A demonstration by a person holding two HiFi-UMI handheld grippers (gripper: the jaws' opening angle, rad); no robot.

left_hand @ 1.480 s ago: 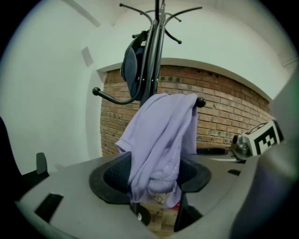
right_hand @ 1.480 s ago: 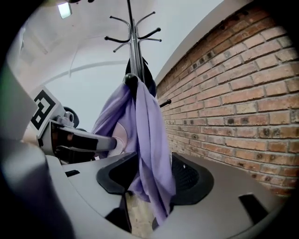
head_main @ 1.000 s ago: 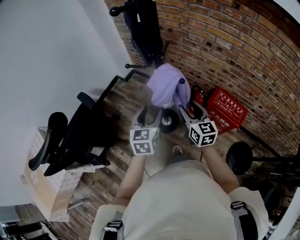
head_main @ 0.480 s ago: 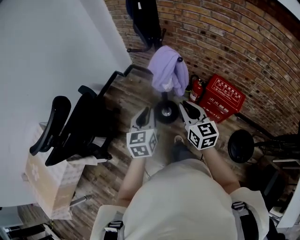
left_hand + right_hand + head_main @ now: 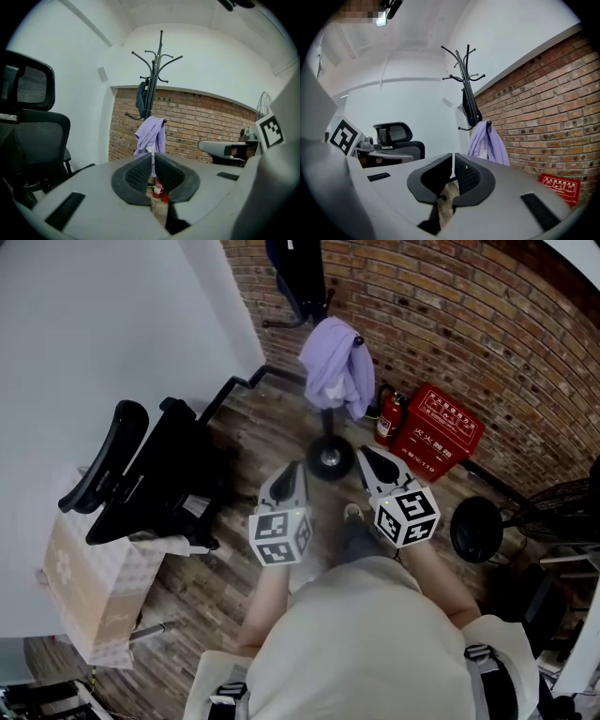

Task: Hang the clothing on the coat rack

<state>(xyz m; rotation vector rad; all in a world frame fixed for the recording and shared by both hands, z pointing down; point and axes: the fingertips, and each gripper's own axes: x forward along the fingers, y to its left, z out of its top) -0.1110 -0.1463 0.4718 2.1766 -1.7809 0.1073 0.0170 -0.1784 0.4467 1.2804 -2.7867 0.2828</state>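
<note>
Showing the lavender garment [image 5: 333,367] draped in one bunched fold over a lower hook of the black coat rack [image 5: 157,61], just below a dark bag [image 5: 142,96] on the same pole, against the brick wall.

Holding the left hand-held gripper [image 5: 290,472] and the right hand-held gripper [image 5: 369,457] well apart from it, above the wooden floor, both aimed toward the rack. Jaws just closing on each and now pinched almost together, with nothing between them in either gripper view.

Reads, on this evidence, as a hang already made.

Possible trouble from here:
- Sliding of the lopsided fabric off the short hook under its own weight, down toward the round base [image 5: 329,457] and the fire extinguisher [image 5: 386,418].
- Rocking of the slim rack if brushed by a hand-held gripper.
- Catching a foot on the legs of the office chair [image 5: 141,479] close at the left.
</note>
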